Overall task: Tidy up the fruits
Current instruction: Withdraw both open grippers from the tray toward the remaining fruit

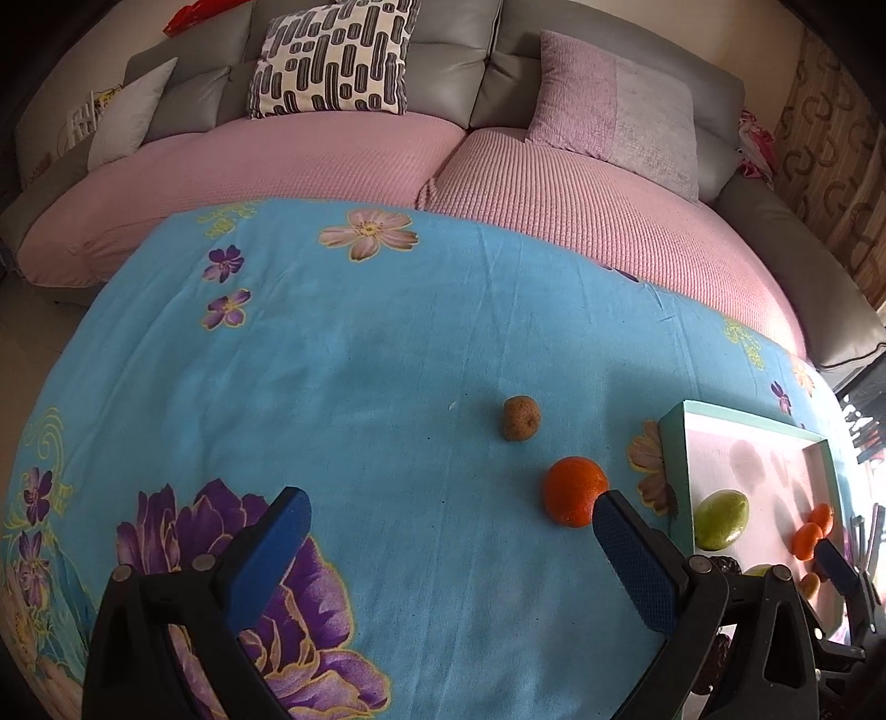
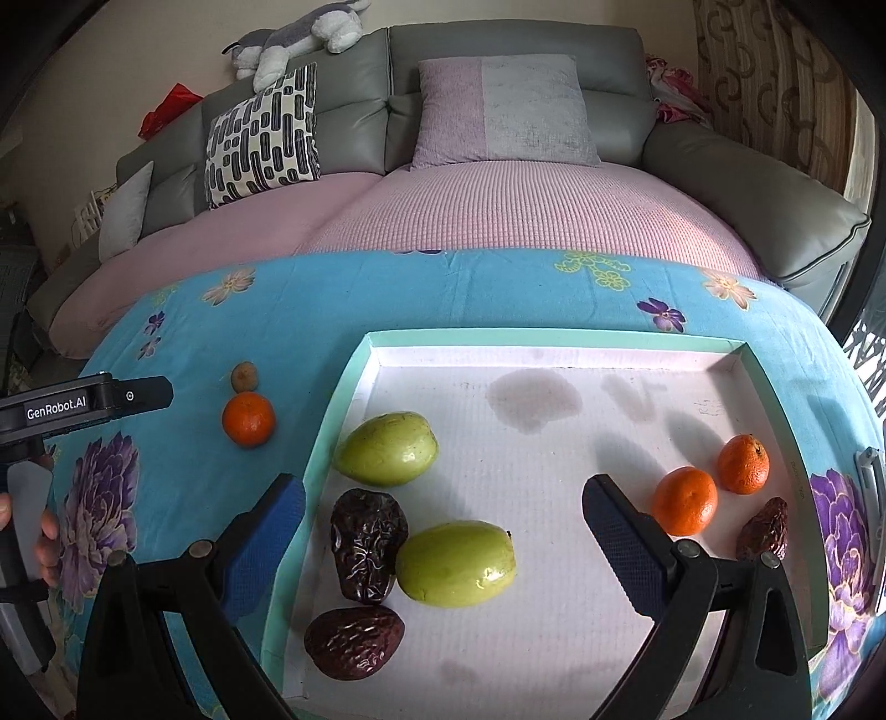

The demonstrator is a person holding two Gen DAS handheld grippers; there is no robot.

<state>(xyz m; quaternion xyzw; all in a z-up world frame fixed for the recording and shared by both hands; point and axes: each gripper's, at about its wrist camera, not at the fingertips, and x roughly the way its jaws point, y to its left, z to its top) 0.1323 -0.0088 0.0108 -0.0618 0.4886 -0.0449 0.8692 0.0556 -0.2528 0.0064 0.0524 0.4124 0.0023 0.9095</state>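
Note:
A mandarin (image 1: 573,490) (image 2: 248,418) and a small brown fruit (image 1: 520,418) (image 2: 243,375) lie on the blue flowered cloth, left of a shallow mint-rimmed tray (image 2: 354,382) (image 1: 678,443). Inside the tray are two green fruits (image 2: 387,448) (image 2: 455,564), three dark wrinkled dates (image 2: 368,543) (image 2: 354,642) (image 2: 764,529) and two mandarins (image 2: 684,500) (image 2: 743,463). My left gripper (image 1: 451,526) is open over the cloth, its right finger just in front of the loose mandarin. My right gripper (image 2: 443,515) is open above the tray, holding nothing.
A grey sofa (image 2: 498,61) with a pink cover and cushions (image 1: 332,61) runs behind the table. A plush toy (image 2: 299,39) lies on its back. The left gripper's body and a hand (image 2: 44,531) show at the left of the right wrist view.

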